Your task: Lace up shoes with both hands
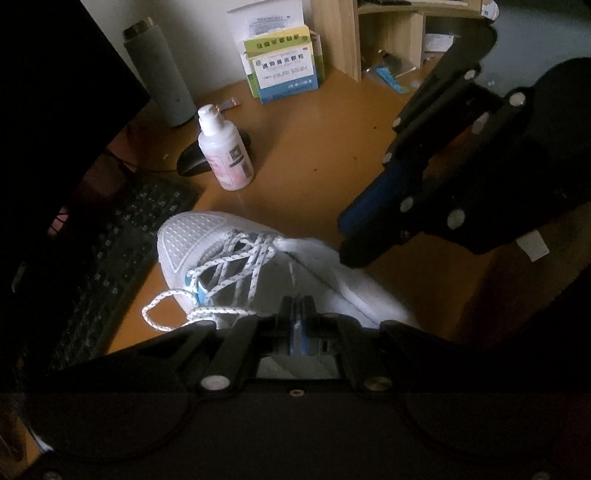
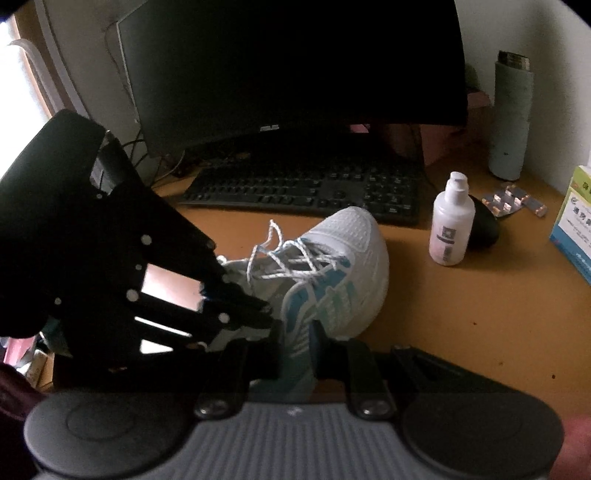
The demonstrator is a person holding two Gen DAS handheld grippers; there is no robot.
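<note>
A white mesh shoe point(image 1: 192, 240) with blue side stripes lies on the brown desk, toe toward the keyboard. Its speckled white lace point(image 1: 236, 266) criss-crosses the eyelets, and a loose loop point(image 1: 155, 314) hangs off the left side. My left gripper point(image 1: 297, 310) is shut over the shoe's opening, pinching a thin strand of lace that runs up from its pads. My right gripper point(image 2: 298, 343) is shut on the shoe's side wall point(image 2: 295, 314) near the collar. In the left wrist view the right gripper point(image 1: 345, 254) comes in from the right. In the right wrist view the left gripper point(image 2: 267, 312) reaches in from the left.
A black keyboard point(image 2: 295, 192) and monitor point(image 2: 288, 66) stand beyond the toe. A white bottle point(image 1: 227, 151) and black mouse point(image 1: 192, 162) sit close by. A grey flask point(image 1: 159, 74), medicine boxes point(image 1: 284, 70), blister packs point(image 2: 513, 201) and a wooden shelf point(image 1: 369, 33) lie farther back.
</note>
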